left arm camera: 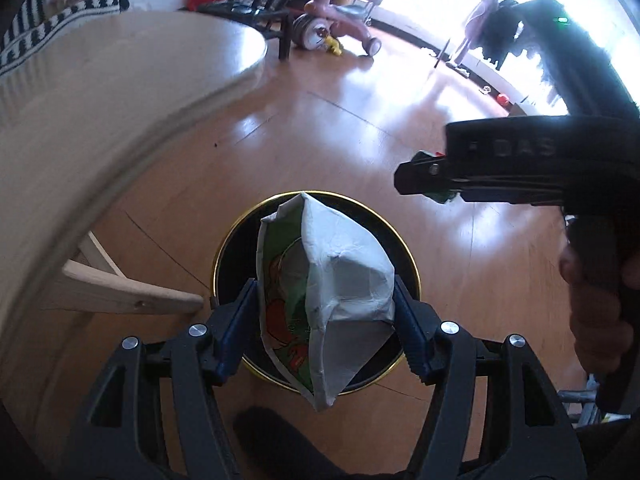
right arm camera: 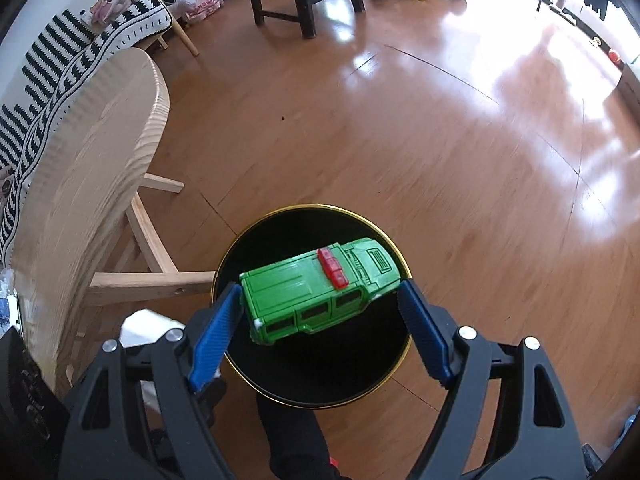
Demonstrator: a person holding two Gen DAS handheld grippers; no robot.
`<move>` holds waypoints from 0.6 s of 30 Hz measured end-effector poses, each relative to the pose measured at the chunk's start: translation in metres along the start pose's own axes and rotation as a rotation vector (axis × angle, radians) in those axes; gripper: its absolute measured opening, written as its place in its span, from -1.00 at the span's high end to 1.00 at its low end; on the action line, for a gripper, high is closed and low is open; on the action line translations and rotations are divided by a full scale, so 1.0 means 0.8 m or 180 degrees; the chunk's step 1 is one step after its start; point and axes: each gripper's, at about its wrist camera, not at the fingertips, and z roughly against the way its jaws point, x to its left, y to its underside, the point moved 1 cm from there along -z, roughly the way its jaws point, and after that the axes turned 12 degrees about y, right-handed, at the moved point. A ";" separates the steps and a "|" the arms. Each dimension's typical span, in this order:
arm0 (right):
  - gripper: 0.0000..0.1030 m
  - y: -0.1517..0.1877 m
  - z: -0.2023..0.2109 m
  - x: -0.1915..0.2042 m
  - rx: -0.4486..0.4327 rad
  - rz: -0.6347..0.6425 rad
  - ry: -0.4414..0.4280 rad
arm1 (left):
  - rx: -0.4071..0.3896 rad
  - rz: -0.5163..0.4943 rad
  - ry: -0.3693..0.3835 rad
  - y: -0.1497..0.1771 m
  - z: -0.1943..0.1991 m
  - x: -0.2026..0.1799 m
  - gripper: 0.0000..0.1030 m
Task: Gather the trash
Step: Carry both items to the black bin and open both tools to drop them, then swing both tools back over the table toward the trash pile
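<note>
- The left gripper (left arm camera: 324, 312) is clamping a crumpled paper packet (left arm camera: 340, 292) between its 2 blue pads, holding it at the lower centre of the left wrist frame, directly over the round bin (left arm camera: 236, 240); this placement is likely so the packet can drop straight in.
- The packet is looking soft and creased, white on 1 face with green and orange print on the other, its folded corner hanging below the pads.
- The right gripper (right arm camera: 320, 312) is appearing to pinch a green toy car (right arm camera: 316, 288) end to end, though a sliver of gap is showing at the right pad, so the grip is hard to confirm.
- The car is hard, glossy moulded plastic, boxy, with a red light bar on its roof, and is sitting tilted above the same bin (right arm camera: 256, 224) at the lower centre of the right wrist frame.
- The bin is showing a dark interior and a thin gold rim, standing on shiny wooden floor (right arm camera: 400, 140) beside a pale wooden chair (right arm camera: 100, 152) at the frame's left.
</note>
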 end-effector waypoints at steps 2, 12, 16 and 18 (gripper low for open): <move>-0.51 0.001 0.000 -0.003 0.0007 -0.0025 -0.0033 | 0.0012 0.0017 0.0011 0.000 -0.005 0.002 -0.23; -0.66 -0.002 0.006 -0.010 -0.0037 -0.0160 0.0028 | -0.0052 0.0054 0.0055 0.000 0.004 -0.004 -0.57; -0.67 -0.001 0.016 -0.004 -0.0101 -0.0152 0.0027 | -0.0061 0.0013 0.0055 0.001 0.015 -0.012 -0.58; -0.67 -0.001 0.030 0.001 -0.0202 -0.0139 0.0047 | -0.0072 -0.0016 0.0066 0.001 0.022 -0.017 -0.59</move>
